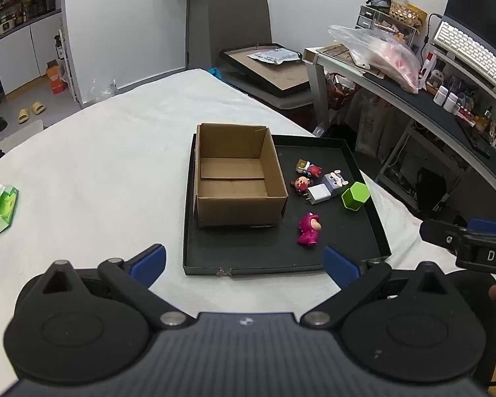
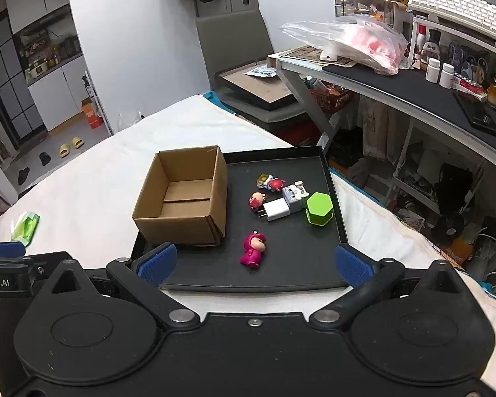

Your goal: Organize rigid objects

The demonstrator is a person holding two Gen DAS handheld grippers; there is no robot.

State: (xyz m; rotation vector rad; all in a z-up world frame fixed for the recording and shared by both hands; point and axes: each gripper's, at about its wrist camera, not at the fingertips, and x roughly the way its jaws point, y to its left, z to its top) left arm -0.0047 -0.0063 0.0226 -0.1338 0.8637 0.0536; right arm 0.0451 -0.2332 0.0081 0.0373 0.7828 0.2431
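An open, empty cardboard box (image 1: pixel 234 178) (image 2: pixel 185 198) stands on the left side of a black tray (image 1: pixel 330 152) (image 2: pixel 301 264) on a white-covered table. To its right on the tray lie a magenta figurine (image 1: pixel 309 229) (image 2: pixel 254 248), a white charger plug (image 1: pixel 318 194) (image 2: pixel 276 210), a green hexagonal block (image 1: pixel 355 196) (image 2: pixel 319 208), a grey-purple bunny cube (image 1: pixel 334 179) (image 2: pixel 294 193) and two small red figurines (image 1: pixel 302 183) (image 2: pixel 257 199). My left gripper (image 1: pixel 244 264) is open and empty, short of the tray's near edge. My right gripper (image 2: pixel 256 264) is open and empty over the tray's near edge, just short of the magenta figurine.
A green tissue pack (image 1: pixel 0 206) (image 2: pixel 24 226) lies at the table's left. A cluttered desk (image 1: pixel 413 92) (image 2: pixel 396 82) with a plastic bag and keyboard stands to the right. A grey chair (image 1: pixel 241 23) stands behind the table. The right gripper's body shows at the left wrist view's right edge.
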